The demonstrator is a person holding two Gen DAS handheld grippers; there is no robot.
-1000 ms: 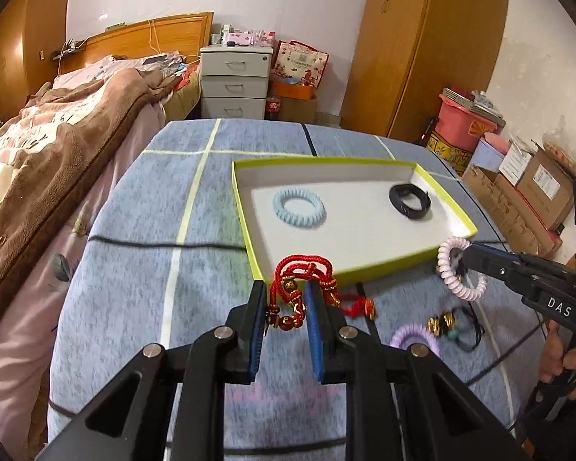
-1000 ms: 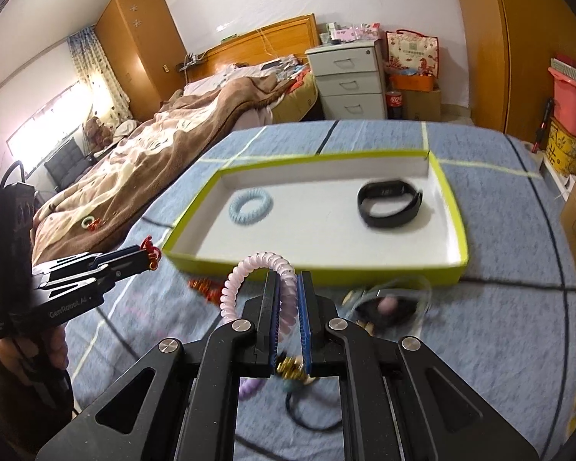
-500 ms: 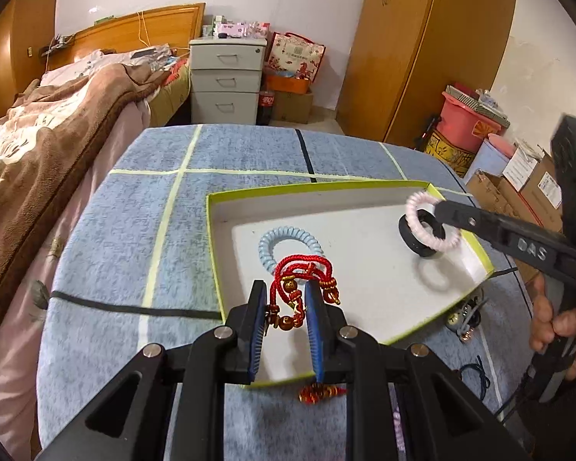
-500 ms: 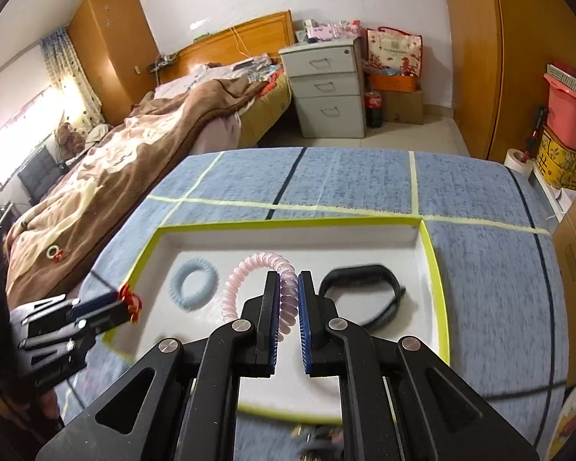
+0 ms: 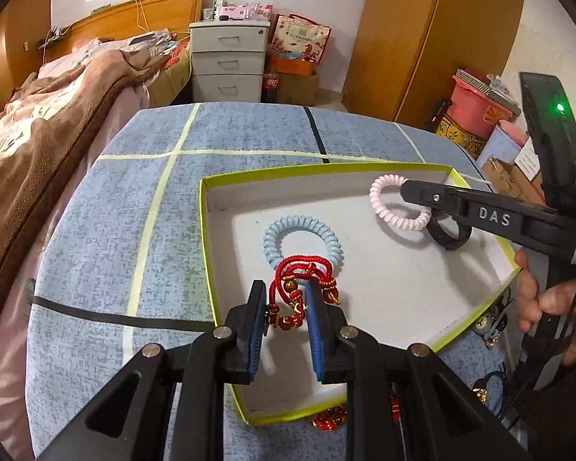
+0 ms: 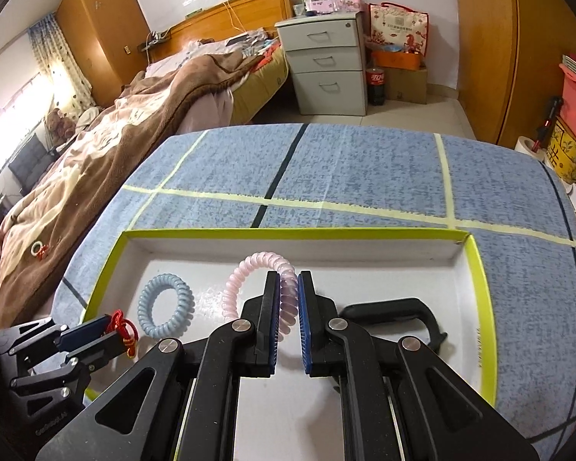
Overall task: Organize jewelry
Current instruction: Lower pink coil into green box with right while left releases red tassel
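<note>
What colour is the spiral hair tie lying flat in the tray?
Pale blue spiral hair tie, clearest in the right wrist view.

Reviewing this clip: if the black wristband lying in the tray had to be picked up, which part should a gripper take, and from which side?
The black rubber wristband lies flat on the floor of the white tray with the yellow-green rim, as a closed loop. Coming from above, I would likely pinch one strap section across its thin wall, one finger inside the loop and one outside. The pink coiled hair tie hangs over it in the right gripper, so clear that first.

Bed (image 6: 142, 115) with brown blanket (image 5: 38, 146): far left of jaws. Grey drawer unit (image 5: 228, 63), red bag (image 5: 301, 40): far ahead. Wardrobe (image 5: 434, 38): ahead, right.
</note>
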